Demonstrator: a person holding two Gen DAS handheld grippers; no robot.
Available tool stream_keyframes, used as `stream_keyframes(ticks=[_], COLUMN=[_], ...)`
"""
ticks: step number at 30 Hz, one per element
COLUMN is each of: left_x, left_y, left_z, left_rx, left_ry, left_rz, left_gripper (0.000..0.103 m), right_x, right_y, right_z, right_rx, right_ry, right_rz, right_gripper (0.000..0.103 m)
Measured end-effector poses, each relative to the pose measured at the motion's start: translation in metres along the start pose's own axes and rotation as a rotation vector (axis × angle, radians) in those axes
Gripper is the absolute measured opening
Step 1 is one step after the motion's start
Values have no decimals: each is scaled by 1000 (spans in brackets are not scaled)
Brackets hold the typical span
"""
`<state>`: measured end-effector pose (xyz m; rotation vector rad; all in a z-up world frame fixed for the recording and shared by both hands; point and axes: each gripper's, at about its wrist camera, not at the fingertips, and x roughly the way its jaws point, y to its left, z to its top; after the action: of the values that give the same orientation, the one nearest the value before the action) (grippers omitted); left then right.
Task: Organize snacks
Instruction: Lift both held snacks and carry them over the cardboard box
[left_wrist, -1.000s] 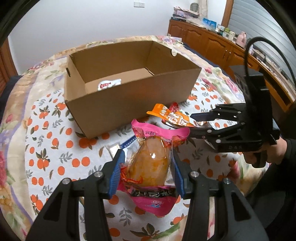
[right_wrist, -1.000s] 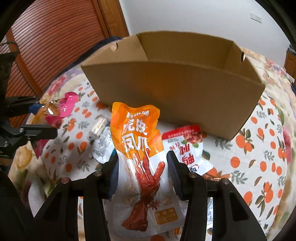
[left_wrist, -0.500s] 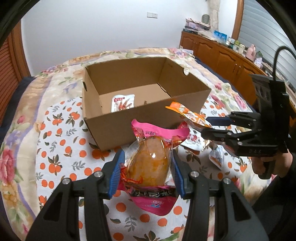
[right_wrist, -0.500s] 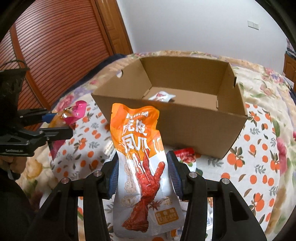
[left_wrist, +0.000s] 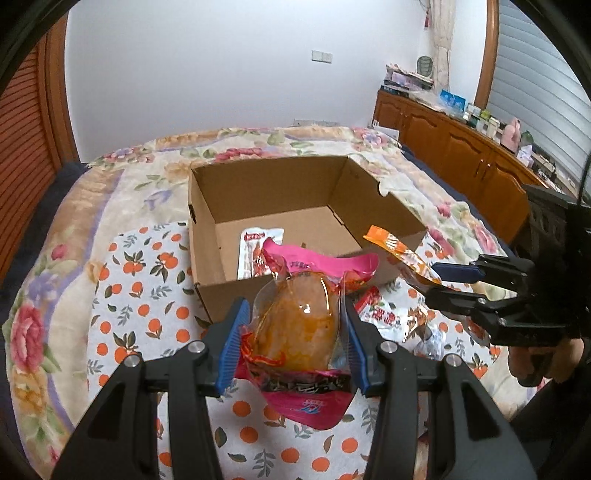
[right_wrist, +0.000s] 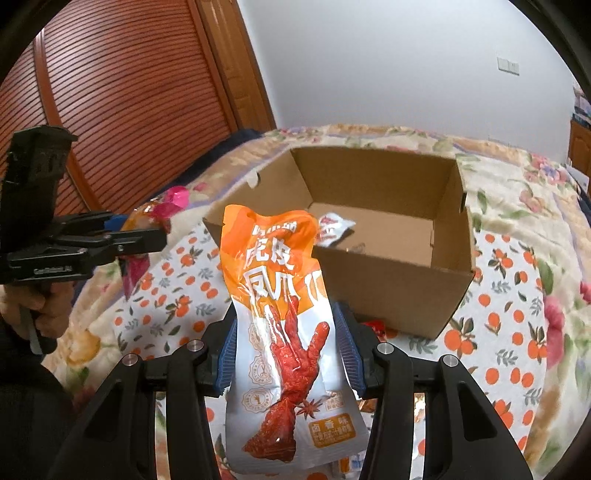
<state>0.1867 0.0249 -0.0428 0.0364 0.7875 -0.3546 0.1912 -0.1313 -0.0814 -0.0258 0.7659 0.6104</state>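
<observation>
My left gripper (left_wrist: 293, 332) is shut on a pink-edged clear snack pouch (left_wrist: 295, 325) with an orange-brown piece inside, held above the bedspread just before the open cardboard box (left_wrist: 258, 295). My right gripper (right_wrist: 288, 354) is shut on an orange and white chicken-foot snack packet (right_wrist: 284, 332), held upright near the box's front left corner (right_wrist: 391, 291). One red and white packet (left_wrist: 255, 251) lies on the box floor; it also shows in the right wrist view (right_wrist: 332, 229). Each gripper shows in the other's view: the right one (left_wrist: 458, 284), the left one (right_wrist: 147, 236).
Several loose snack packets (left_wrist: 380, 314) lie on the orange-patterned cloth (left_wrist: 147, 321) right of the box's near corner. A wooden sideboard (left_wrist: 461, 147) runs along the right wall. A slatted wooden door (right_wrist: 110, 92) stands to the left.
Both grippers have risen with their packets, so the inside of the box now shows from above. Both still hold their packets.
</observation>
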Motion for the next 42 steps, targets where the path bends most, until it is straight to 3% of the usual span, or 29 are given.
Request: stream_keyframes(ticks=[16, 30, 42], left_x=[31, 100, 131], left_y=[-10, 26, 33], left_z=[60, 93, 80], left_rx=[17, 12, -15], left_ry=[-85, -77, -15], left_rz=[7, 53, 53], left_gripper=[49, 49, 49], right_x=[-9, 65, 119], right_y=[-11, -53, -64], right_z=[46, 102, 93], right_rx=[-52, -78, -71], right_ry=[-78, -74, -1], right_rz=[-50, -123, -181], right_gripper=[49, 48, 49])
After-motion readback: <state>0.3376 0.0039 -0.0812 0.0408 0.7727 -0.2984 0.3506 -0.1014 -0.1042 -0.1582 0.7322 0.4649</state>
